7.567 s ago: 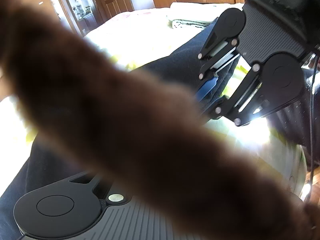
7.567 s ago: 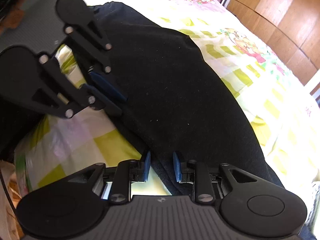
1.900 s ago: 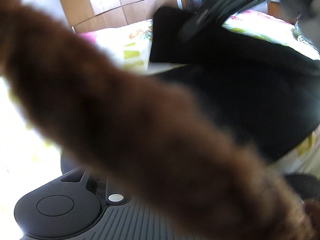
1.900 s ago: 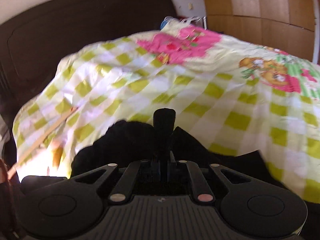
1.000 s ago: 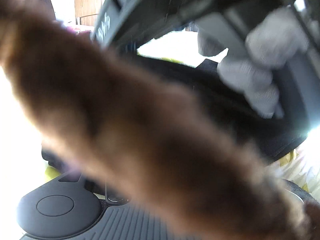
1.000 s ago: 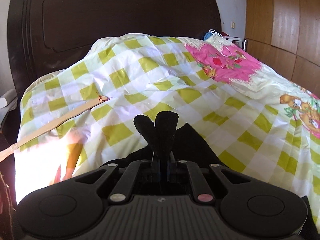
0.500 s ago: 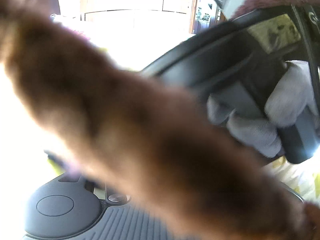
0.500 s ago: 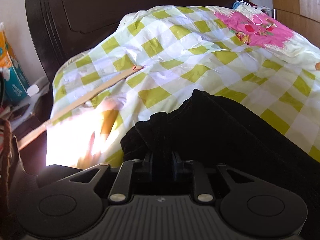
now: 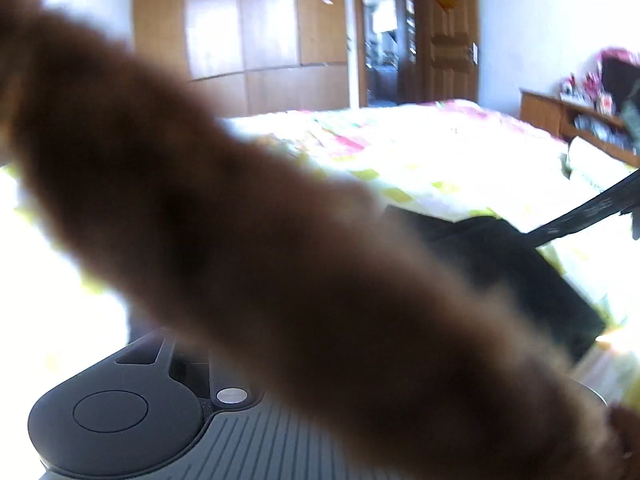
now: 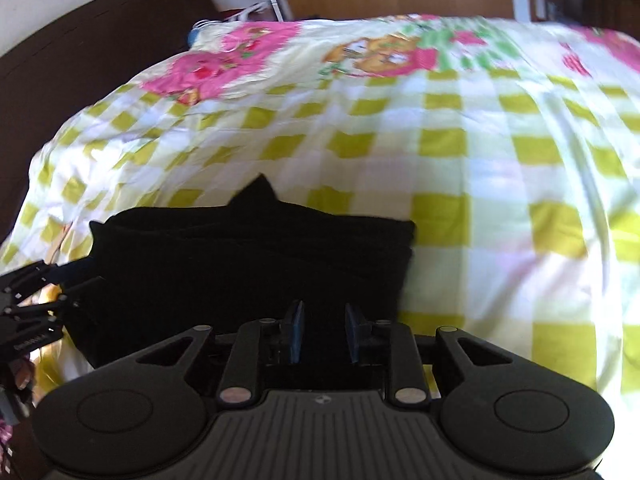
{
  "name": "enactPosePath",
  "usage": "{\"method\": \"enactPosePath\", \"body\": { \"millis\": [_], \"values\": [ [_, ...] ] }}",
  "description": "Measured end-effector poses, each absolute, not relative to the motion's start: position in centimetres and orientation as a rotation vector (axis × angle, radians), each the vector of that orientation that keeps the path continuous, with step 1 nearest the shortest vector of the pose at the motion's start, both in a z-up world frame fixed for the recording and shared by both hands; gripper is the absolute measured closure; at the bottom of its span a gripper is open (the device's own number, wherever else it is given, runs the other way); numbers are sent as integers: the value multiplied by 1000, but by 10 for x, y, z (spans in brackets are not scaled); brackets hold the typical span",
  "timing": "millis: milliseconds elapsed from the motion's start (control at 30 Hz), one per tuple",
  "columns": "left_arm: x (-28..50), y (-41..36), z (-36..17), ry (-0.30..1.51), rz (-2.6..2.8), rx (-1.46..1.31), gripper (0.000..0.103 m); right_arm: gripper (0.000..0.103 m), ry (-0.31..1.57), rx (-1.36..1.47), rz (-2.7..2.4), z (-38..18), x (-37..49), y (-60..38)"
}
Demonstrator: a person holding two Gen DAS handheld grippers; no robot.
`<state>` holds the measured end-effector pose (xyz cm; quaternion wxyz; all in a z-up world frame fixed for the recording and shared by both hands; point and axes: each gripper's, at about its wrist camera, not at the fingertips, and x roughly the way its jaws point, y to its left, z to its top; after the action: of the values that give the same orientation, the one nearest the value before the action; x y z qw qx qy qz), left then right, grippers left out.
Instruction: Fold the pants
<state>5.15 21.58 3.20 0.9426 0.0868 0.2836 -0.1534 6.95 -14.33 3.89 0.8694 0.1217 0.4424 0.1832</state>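
The black pants [image 10: 248, 256] lie folded into a thick block on the green-and-white checked bedspread [image 10: 480, 184]. My right gripper [image 10: 322, 334] is open just above the block's near edge, its blue pads [image 10: 297, 332] apart and empty. The pants also show in the left wrist view [image 9: 520, 272]. A blurred brown furry band [image 9: 240, 240] covers most of that view and hides my left gripper's fingers. The left gripper shows at the far left of the right wrist view [image 10: 60, 284], at the block's left edge; its opening is unclear.
A dark wooden headboard [image 10: 80, 52] stands behind the bed. Wooden wardrobes [image 9: 248, 32] and a doorway [image 9: 384, 40] lie across the room. A wooden dresser [image 9: 576, 120] with clutter stands at the right.
My right gripper has let go of the pants and opened, and its view has swung right. The right gripper's handle and gloved hand have left the left wrist view.
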Motion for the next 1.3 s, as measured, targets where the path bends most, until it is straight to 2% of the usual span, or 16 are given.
{"method": "enactPosePath", "body": {
  "millis": [100,267,367,433,567,800,833,967,1100,1167,1300],
  "values": [
    [78,198,1,718,-303,236,57,62,943,338,418,22,72,-160],
    [73,191,7,732,-278,274,57,46,956,515,523,5,84,-176],
    [76,186,12,725,-279,303,56,45,974,555,568,-6,93,-180],
    [72,175,4,749,-279,336,56,50,966,561,572,-5,88,-191],
    [69,173,0,757,-276,345,56,47,981,561,552,-6,74,-209],
    [71,171,2,755,-278,331,56,45,1033,635,643,-24,97,-185],
    [72,171,1,755,-278,332,56,45,1028,634,657,-20,96,-185],
    [70,172,2,756,-283,323,56,61,1025,749,716,-20,87,-195],
    [72,171,-1,760,-289,319,56,62,1070,698,701,-34,100,-160],
    [73,167,-2,762,-277,326,56,71,1071,656,674,-27,101,-154],
    [74,149,4,772,-282,370,58,77,994,737,630,-8,88,-196]
  ]
}}
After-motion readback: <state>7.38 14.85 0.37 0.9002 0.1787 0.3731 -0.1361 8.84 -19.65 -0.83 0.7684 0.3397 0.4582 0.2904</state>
